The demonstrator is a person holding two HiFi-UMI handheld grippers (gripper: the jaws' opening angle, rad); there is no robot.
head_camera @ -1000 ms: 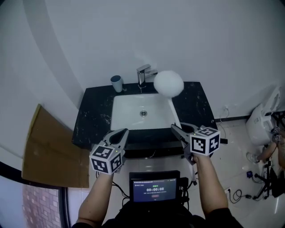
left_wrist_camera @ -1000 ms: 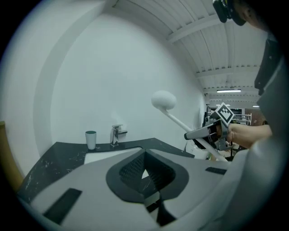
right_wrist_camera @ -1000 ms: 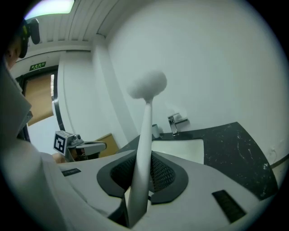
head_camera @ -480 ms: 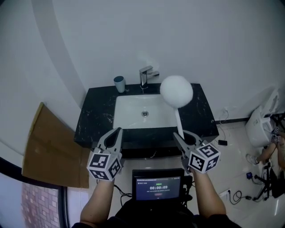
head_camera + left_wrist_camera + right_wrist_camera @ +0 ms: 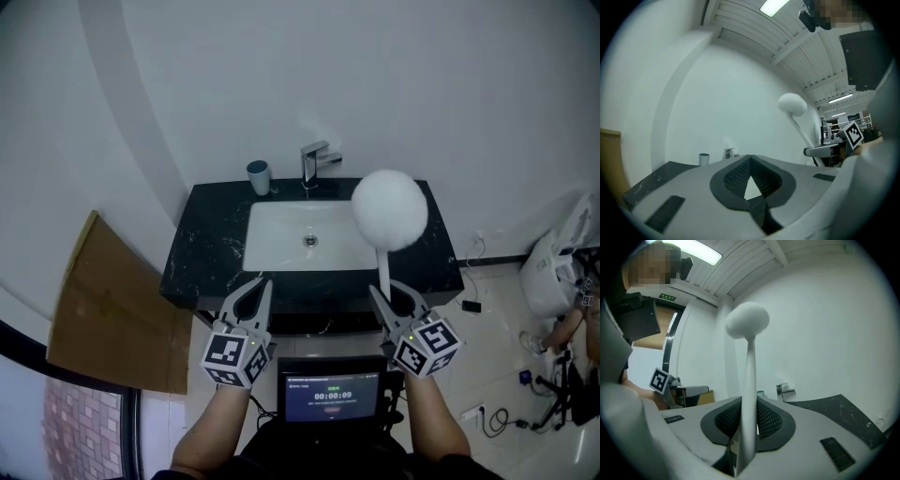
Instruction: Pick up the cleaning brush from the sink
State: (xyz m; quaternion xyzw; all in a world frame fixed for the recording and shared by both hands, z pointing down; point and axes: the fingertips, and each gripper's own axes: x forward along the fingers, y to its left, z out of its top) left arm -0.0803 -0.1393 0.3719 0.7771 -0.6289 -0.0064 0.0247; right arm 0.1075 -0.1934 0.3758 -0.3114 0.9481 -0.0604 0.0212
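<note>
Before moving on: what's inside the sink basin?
Only the drain shows in the sink. The cleaning brush covers its right side, so that part is unseen.

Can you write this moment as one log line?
right gripper: shut on white fluffy round-headed cleaning brush | brush: upright, out of white sink | left gripper: shut, empty

The black, white-veined desk point(image 5: 211, 253) stands against the white wall. A white rectangular sink point(image 5: 277, 246) is set into its middle, with a round drain point(image 5: 310, 241) in the basin. A chrome faucet point(image 5: 315, 163) stands at the back edge behind the sink, and just left of it a small blue-grey cup point(image 5: 259, 176) stands upright. Dark cables point(image 5: 495, 411) lie on the pale floor point(image 5: 502, 366) right of the desk. A brown cardboard sheet point(image 5: 108, 309) sits to the left, possibly leaning rather than lying flat.
</note>
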